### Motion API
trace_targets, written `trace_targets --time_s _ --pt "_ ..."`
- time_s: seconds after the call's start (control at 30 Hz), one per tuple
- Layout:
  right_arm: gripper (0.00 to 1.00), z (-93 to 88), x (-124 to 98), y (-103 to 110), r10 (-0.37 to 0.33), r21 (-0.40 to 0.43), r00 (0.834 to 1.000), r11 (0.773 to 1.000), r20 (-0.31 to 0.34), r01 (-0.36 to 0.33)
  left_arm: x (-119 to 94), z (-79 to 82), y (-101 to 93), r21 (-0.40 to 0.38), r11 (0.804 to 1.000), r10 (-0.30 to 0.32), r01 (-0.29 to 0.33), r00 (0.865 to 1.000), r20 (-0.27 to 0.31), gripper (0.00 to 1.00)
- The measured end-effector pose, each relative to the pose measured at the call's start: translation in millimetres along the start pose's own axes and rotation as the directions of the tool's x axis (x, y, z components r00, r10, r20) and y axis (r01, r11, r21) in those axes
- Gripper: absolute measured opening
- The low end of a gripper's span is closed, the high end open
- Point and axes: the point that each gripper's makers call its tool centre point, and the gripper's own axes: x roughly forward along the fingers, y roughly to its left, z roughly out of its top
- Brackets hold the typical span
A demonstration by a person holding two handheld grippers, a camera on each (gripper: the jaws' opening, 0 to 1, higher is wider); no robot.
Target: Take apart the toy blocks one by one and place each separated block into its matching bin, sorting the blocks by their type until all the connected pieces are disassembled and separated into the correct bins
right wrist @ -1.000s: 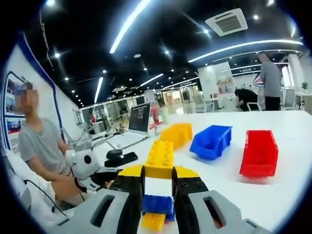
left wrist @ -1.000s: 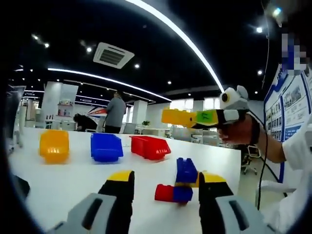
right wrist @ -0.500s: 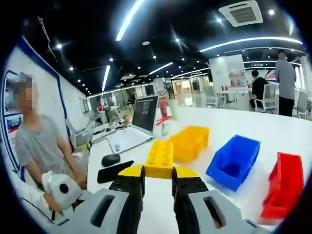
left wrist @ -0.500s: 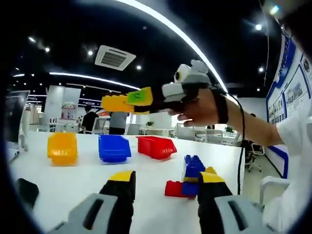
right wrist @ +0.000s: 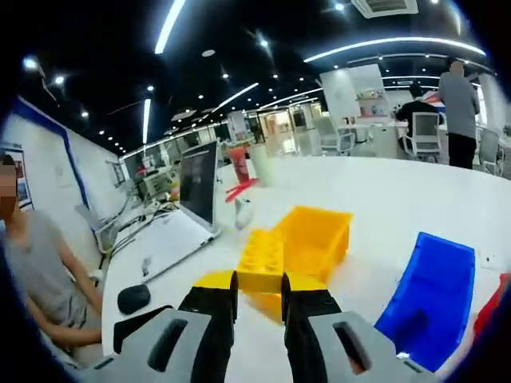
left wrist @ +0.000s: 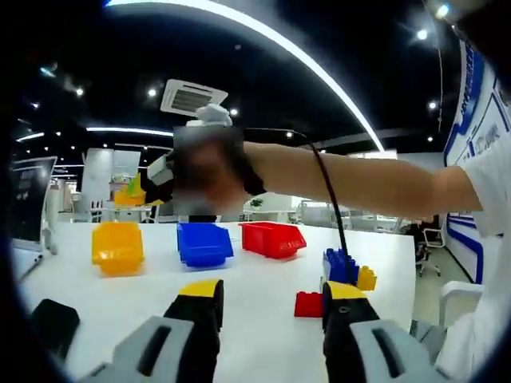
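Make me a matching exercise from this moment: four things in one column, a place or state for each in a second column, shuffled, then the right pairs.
Things
1. yellow block
2. yellow bin
3. left gripper
4. block cluster

Places or states
A. lying on the white table, right of the red bin
B. open, holding nothing
C. clamped between the right gripper's jaws
D. on the table just beyond the held block, left of the blue bin

Pairs: 1-C, 2-D, 3-B, 4-A
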Motion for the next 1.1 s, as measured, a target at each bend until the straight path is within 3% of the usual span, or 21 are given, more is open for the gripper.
trace_targets --time_s 0.17,0.23,0.27,0.3,0.37,0.4,0.47,0.6,0.77,1.1 --pt "0.23 -0.6 31 -18 -0.093 -0.056 0.996 0.994 -0.002 0.093 -3 0.1 5.2 0.001 1.0 0.014 -0.014 1.0 0.004 0.46" --pt "0.24 -3.5 40 -20 -0.099 -0.062 0.995 0.993 0.006 0.099 -4 0.9 8.9 -0.006 1.0 0.021 -0.021 1.0 0.008 0.47" --pt "0.24 -1.5 45 -15 -0.067 -0.144 0.997 0.987 0.026 0.07 -4 1.0 11.3 -0.008 1.0 0.029 -0.029 1.0 0.007 0.49" --pt "0.35 1.1 44 -16 -0.085 -0.188 0.995 0.978 0.048 0.092 -5 1.1 14.3 -0.005 0.999 0.04 -0.04 0.999 0.007 0.5" --pt "0.63 7.4 41 -5 -0.038 -0.227 0.996 0.972 0.077 0.055 -7 3.6 18.2 -0.009 0.999 0.05 -0.05 0.999 0.014 0.5" --pt "0.67 9.2 37 -4 -0.04 -0.227 0.996 0.972 0.084 0.058 -8 5.1 18.7 -0.018 0.999 0.05 -0.049 0.999 0.02 0.51" --pt "0.61 15.9 22 2 -0.026 -0.255 0.994 0.966 0.105 0.052 -8 5.9 18.8 -0.019 0.998 0.052 -0.051 0.998 0.024 0.51" --pt "0.6 22.6 -15 16 0.033 -0.283 0.993 0.959 0.113 0.0 -6 5.3 16.4 -0.013 0.999 0.05 -0.05 0.999 0.022 0.51" --pt "0.55 28.5 -84 30 0.107 -0.278 0.979 0.959 0.174 -0.055 -3 3.4 11.9 -0.002 0.999 0.044 -0.044 0.999 0.013 0.51" --pt "0.53 -3.3 -209 14 0.097 -0.263 0.971 0.964 0.219 -0.037 0 12.6 2.2 -0.018 1.0 0.009 -0.009 1.0 0.027 0.51"
